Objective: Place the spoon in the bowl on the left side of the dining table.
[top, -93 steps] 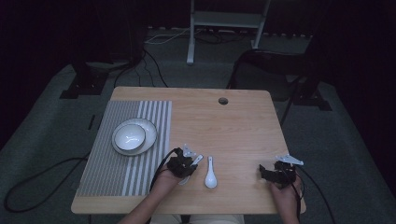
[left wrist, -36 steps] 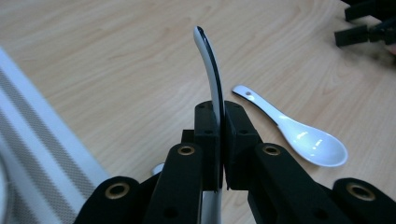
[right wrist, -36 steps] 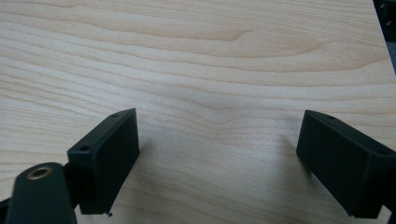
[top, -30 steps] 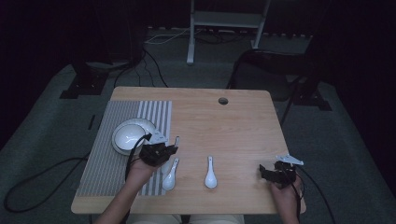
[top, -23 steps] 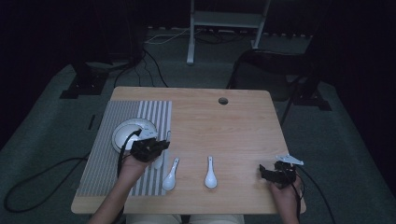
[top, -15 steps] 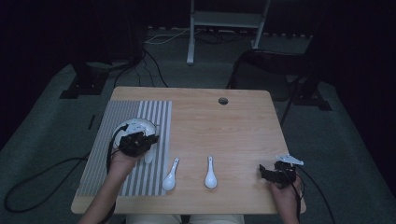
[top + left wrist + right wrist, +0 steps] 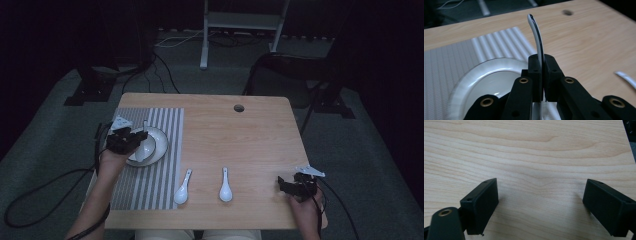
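We see a wooden bench [image 7: 240, 145] with a round hole [image 7: 239, 108] near its far edge. A grey striped mat [image 7: 160, 150] covers the bench's left part. On the mat stands a white plate [image 7: 157, 145], its rim also visible in the left gripper view [image 7: 474, 72].

Above the plate we find the left gripper [image 7: 131, 141], held in the person's left hand [image 7: 111, 161]. Its jaws are closed tight on a white spoon [image 7: 536, 37]; the handle rises between the pads and curves upward beyond them. In the high view this held spoon [image 7: 143, 145] hangs over the plate, bowl end toward the person. Whether it touches the plate we cannot tell.

At the bench's near right corner we find the right gripper [image 7: 290, 186], held in the right hand [image 7: 302, 210]. Its jaws stand wide apart with only bare wood between them, as the right gripper view [image 7: 541, 202] confirms.

Two more white spoons lie on the bench. The left spoon [image 7: 182, 187] rests just beside the mat's right edge, its bowl overlapping the mat edge. The middle spoon [image 7: 225, 186] lies between the left spoon and the right gripper, well apart from both.
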Demonstrator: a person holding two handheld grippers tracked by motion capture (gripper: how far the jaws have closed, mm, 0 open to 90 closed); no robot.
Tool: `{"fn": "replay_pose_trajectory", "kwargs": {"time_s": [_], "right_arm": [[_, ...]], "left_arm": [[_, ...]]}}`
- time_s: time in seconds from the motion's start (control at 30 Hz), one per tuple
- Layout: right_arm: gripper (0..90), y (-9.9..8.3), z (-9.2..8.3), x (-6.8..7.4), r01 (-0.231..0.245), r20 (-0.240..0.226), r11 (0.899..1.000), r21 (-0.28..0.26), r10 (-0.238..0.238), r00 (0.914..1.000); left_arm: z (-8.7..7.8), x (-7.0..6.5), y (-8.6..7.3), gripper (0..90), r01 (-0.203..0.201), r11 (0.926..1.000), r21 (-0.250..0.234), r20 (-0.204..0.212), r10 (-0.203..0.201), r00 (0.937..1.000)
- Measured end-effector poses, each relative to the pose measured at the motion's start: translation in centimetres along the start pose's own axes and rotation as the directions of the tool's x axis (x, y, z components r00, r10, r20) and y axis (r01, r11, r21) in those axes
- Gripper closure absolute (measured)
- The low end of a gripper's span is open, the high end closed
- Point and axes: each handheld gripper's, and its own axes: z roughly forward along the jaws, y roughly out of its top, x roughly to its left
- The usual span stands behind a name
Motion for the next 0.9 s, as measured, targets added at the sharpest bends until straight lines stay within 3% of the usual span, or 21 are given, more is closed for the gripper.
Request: {"fn": "replay_pose_trajectory", "kwargs": {"time_s": [0.03, 0.07, 0.3, 0.4, 0.47, 0.67, 0.9], "right_arm": [[12.4, 0.0, 0.0, 0.0, 0.0, 0.0, 1.0, 0.0, 0.0, 1.0], [12.4, 0.0, 0.0, 0.0, 0.0, 0.0, 1.0, 0.0, 0.0, 1.0], [12.4, 0.0, 0.0, 0.0, 0.0, 0.0, 1.0, 0.0, 0.0, 1.0], [12.4, 0.0, 0.0, 0.0, 0.0, 0.0, 1.0, 0.0, 0.0, 1.0], [12.4, 0.0, 0.0, 0.0, 0.0, 0.0, 1.0, 0.0, 0.0, 1.0], [12.4, 0.0, 0.0, 0.0, 0.0, 0.0, 1.0, 0.0, 0.0, 1.0], [12.4, 0.0, 0.0, 0.0, 0.0, 0.0, 1.0, 0.0, 0.0, 1.0]], "left_arm": [[0.0, 0.0, 0.0, 85.5, 0.0, 1.0, 0.0, 0.0, 0.0, 1.0], [0.3, 1.0, -0.1, 85.5, 0.029, 0.9995, 0.009, -0.012, -0.029, 0.9995], [1.1, 2.5, -0.4, 85.5, 0.045, 0.9989, 0.014, -0.033, -0.045, 0.9985], [2.1, 3.3, -0.8, 85.5, 0.073, 0.9967, 0.035, -0.05, -0.071, 0.9962], [2.7, 3.7, -1.2, 85.5, 0.092, 0.9947, 0.045, -0.039, -0.09, 0.9951], [4.2, 3.6, -1.9, 85.5, 0.101, 0.9927, 0.066, -0.016, -0.1, 0.9949], [6.0, 4.0, -3.0, 85.3, 0.122, 0.9859, 0.114, -0.022, -0.12, 0.9925]]}}
